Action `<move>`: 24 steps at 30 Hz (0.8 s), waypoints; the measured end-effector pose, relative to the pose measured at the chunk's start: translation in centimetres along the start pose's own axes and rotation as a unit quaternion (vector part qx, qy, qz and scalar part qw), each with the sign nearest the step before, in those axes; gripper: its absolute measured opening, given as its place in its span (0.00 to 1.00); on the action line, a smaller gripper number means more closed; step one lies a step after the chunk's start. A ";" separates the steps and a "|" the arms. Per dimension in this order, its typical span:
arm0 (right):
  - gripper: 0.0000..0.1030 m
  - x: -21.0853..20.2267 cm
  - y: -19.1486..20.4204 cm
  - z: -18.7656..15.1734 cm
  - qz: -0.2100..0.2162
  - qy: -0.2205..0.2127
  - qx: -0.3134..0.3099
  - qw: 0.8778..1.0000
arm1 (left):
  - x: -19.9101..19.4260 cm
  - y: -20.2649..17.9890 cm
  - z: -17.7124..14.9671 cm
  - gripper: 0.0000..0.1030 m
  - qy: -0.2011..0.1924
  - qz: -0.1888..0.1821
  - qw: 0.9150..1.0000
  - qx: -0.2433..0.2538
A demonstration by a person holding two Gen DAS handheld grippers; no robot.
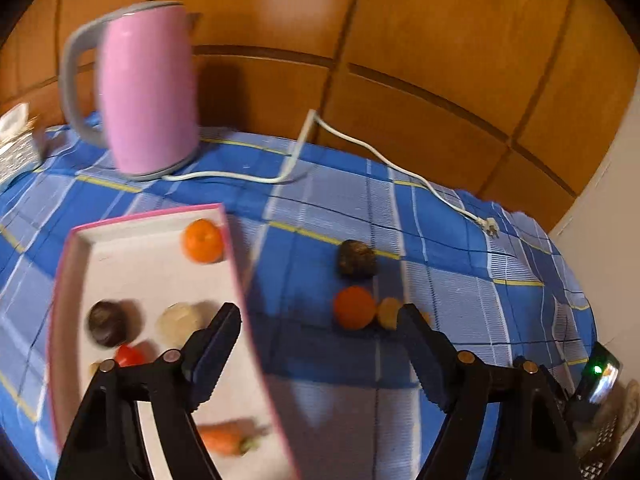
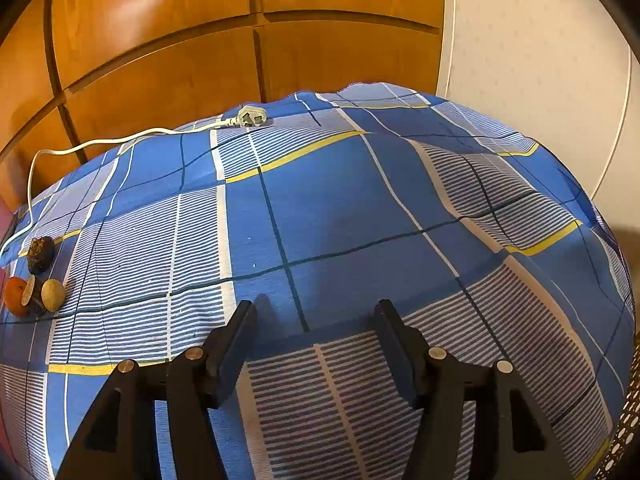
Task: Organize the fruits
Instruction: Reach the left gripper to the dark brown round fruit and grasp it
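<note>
A blue checked cloth (image 2: pixel 328 208) covers the counter, with wooden panelling (image 1: pixel 400 20) behind it. A pink kettle (image 1: pixel 148 92) stands at the back left, its white cord (image 1: pixel 380 156) trailing across the cloth to a loose plug (image 2: pixel 250 119). In front of the kettle lies a white tray with a pink rim (image 1: pixel 152 276). It holds an orange (image 1: pixel 203 240) in its far corner, a dark round fruit (image 1: pixel 105 322) and a pale one (image 1: pixel 178 320) side by side, something red (image 1: pixel 129 355) just beside the dark one, and a carrot (image 1: pixel 224 438) at the near end (all blurred, so I name them loosely). On the bare cloth to the tray's right sit four more: a dark brown fruit (image 1: pixel 356 259), behind a second orange (image 1: pixel 354 307) that touches a small tan fruit (image 1: pixel 389 312), with another tan one (image 2: pixel 53 294) close by. The left tool (image 1: pixel 316 316) hangs above the tray's right edge, jaws wide, nothing between them. The right tool (image 2: pixel 314 312) hovers over empty cloth well apart from the fruit, jaws also parted and empty.
</note>
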State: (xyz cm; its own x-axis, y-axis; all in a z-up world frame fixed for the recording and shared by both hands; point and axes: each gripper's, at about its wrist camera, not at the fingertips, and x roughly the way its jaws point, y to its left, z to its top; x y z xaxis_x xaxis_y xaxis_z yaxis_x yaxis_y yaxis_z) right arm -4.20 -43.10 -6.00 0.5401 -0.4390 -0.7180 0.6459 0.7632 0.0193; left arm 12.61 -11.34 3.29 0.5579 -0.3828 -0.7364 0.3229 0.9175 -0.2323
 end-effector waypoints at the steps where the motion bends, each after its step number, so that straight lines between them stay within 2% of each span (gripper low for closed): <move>1: 0.62 0.0 0.0 0.0 0.001 0.000 0.000 1.000 | 0.9 -0.7 0.4 0.76 0.007 -0.001 1.000 0.007; 3: 0.62 0.0 0.1 0.0 0.001 0.000 -0.001 1.000 | 2.1 -1.5 0.9 0.71 0.014 0.001 1.000 0.018; 11: 0.64 0.1 0.1 0.0 0.002 -0.001 -0.002 1.000 | 8.9 -3.5 2.6 0.70 0.076 0.006 0.996 0.042; 20: 0.66 0.1 0.2 0.0 0.002 -0.001 -0.004 1.000 | 14.6 -4.7 3.8 0.69 0.119 0.021 0.991 0.051; 22: 0.66 0.1 0.3 0.0 0.001 -0.001 -0.006 1.000 | 15.5 -4.8 3.7 0.61 0.127 0.019 0.990 0.054; 23: 0.67 0.1 0.3 0.0 0.001 -0.001 -0.006 1.000 | 15.5 -5.1 3.7 0.48 0.116 0.029 0.991 0.065; 24: 0.67 0.1 0.3 0.0 0.001 -0.001 -0.006 1.000 | 15.6 -5.3 3.7 0.46 0.108 0.031 0.991 0.075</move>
State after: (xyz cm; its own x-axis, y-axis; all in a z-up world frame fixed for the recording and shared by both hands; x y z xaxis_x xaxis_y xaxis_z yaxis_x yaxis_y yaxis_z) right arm -3.95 -42.91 -6.10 0.5425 -0.4385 -0.7166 0.6379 0.7700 0.0118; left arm 22.43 -22.56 -4.61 0.4084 -0.2785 -0.8692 0.4115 0.9062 -0.0970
